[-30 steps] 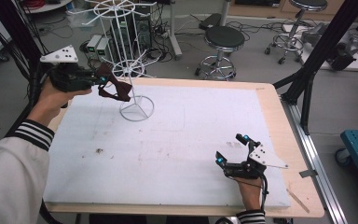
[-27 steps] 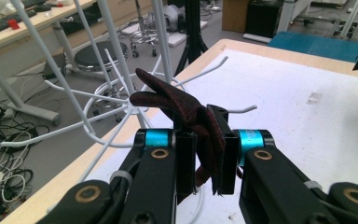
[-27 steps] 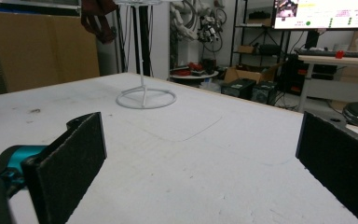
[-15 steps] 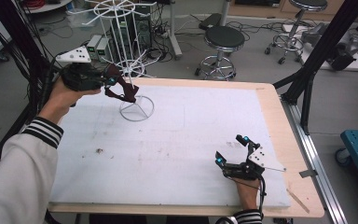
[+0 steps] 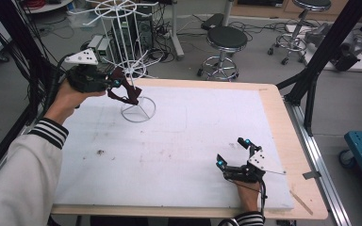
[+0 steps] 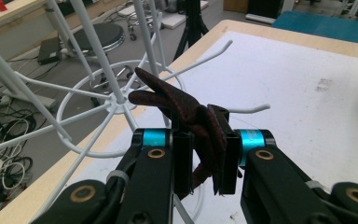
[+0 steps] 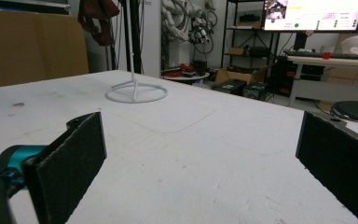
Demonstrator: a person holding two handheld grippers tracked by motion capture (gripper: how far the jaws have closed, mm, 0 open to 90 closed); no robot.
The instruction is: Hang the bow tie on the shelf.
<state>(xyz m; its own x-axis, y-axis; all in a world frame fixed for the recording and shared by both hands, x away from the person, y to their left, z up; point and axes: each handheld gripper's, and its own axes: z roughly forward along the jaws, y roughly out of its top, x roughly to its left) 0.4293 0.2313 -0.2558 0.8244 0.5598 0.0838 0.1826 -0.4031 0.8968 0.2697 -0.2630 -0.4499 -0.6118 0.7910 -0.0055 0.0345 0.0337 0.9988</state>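
A white wire rack (image 5: 139, 112) with hooked arms stands at the table's far left; its hub (image 6: 114, 105) is close in the left gripper view, its ring base (image 7: 136, 93) far off in the right gripper view. My left gripper (image 5: 121, 88) hangs beside the rack's pole, shut on a dark red cloth (image 5: 132, 94). The cloth (image 6: 191, 116) is pinched between the pads and pokes out near a hook. The jaws have just eased open slightly with the cloth between them. My right gripper (image 5: 232, 151) rests open on the table's front right, nothing between its pads (image 7: 79, 154).
A white sheet (image 5: 193, 132) covers the wooden table. Beyond the far edge stand a black stool (image 5: 225, 37) and cables on the floor. A black frame post (image 5: 311, 75) rises at the right edge.
The left gripper with the cloth has edged slightly right, closer to the rack's pole. The right gripper has not moved.
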